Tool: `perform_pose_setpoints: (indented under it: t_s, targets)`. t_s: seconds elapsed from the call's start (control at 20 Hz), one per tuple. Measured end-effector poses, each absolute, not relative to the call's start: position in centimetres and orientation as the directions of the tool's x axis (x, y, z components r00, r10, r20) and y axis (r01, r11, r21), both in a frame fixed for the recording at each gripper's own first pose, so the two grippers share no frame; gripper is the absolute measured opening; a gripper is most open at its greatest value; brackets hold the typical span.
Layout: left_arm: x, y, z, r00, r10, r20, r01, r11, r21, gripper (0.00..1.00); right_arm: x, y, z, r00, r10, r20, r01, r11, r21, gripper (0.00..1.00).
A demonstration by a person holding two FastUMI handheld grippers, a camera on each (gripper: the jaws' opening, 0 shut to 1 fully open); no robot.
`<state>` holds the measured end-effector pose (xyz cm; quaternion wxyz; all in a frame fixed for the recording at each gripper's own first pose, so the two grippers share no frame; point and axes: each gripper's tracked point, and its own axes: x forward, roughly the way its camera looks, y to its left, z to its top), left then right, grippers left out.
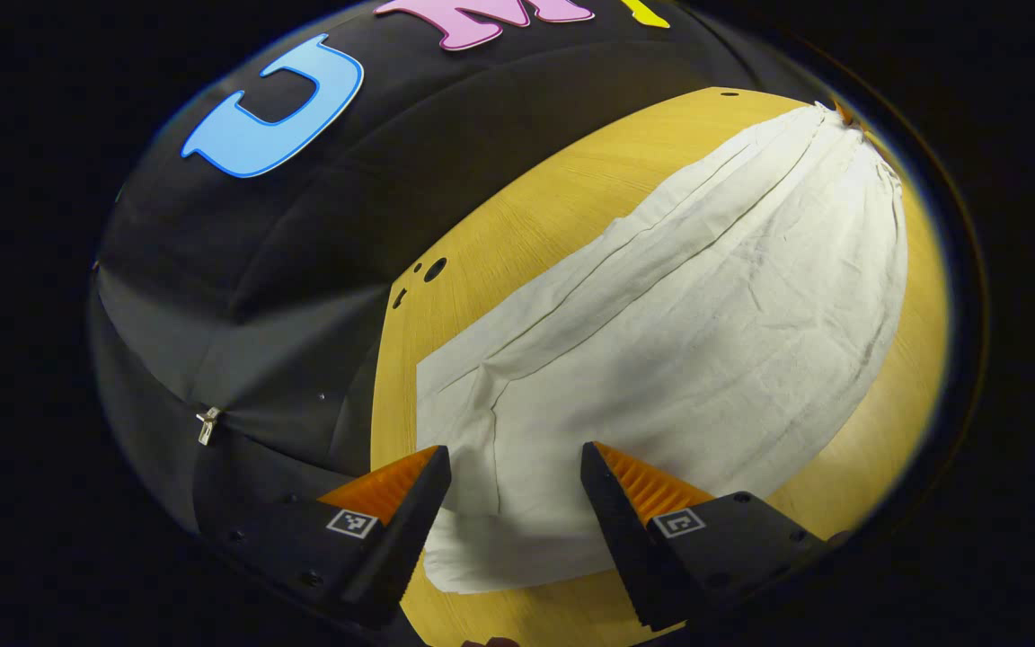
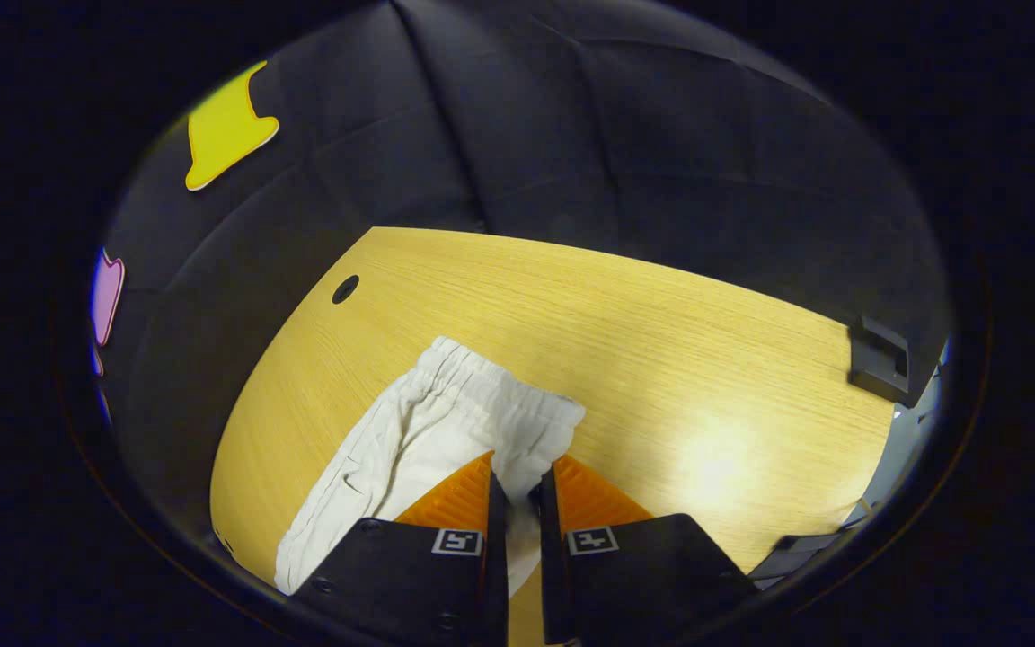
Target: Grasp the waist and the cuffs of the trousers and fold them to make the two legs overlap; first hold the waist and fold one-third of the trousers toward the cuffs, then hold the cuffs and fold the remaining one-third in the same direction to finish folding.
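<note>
pinching wrinkled white trousers (image 2: pixel 428 422), woodgrain table (image 2: pixel 679 359)

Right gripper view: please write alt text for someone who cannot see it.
The right gripper is closed on the gathered waist of the white trousers, which lie on a wooden table. The booth's black cloth wall rises behind the table.
</note>
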<state>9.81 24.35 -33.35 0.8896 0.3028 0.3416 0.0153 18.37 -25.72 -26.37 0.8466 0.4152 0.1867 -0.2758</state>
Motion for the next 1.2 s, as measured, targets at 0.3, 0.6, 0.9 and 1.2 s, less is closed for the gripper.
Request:
perform_pose_setpoints:
  t_s: [0.3, 0.6, 0.9, 1.2]
  targets:
    - [10.3, 24.3, -33.2, 0.770, 0.218, -0.600, 0.202, 0.809, 0.552, 0.95, 17.2, -25.0, -20.6, 0.822, -0.374, -0.429, 0.556, 0.687, 0.467, 0.19]
    - [10.0, 24.6, -33.1, 0.764, 0.218, -0.608, 0.193, 0.821, 0.537, 0.95, 16.7, -17.6, -11.6, 0.928, -0.292, -0.233, 0.363, 0.853, 0.376, 0.19]
    - [10.0, 25.0, -32.7, 0.775, 0.219, -0.593, 0.171, 0.831, 0.530, 0.98, 18.4, -7.4, -6.5, 0.982, -0.143, -0.127, 0.173, 0.948, 0.266, 0.19]
    - [10.1, 25.1, -32.7, 0.778, 0.222, -0.588, 0.153, 0.840, 0.520, 0.98, 18.7, 3.9, -7.2, 0.992, 0.042, -0.122, -0.027, 0.992, 0.125, 0.19]
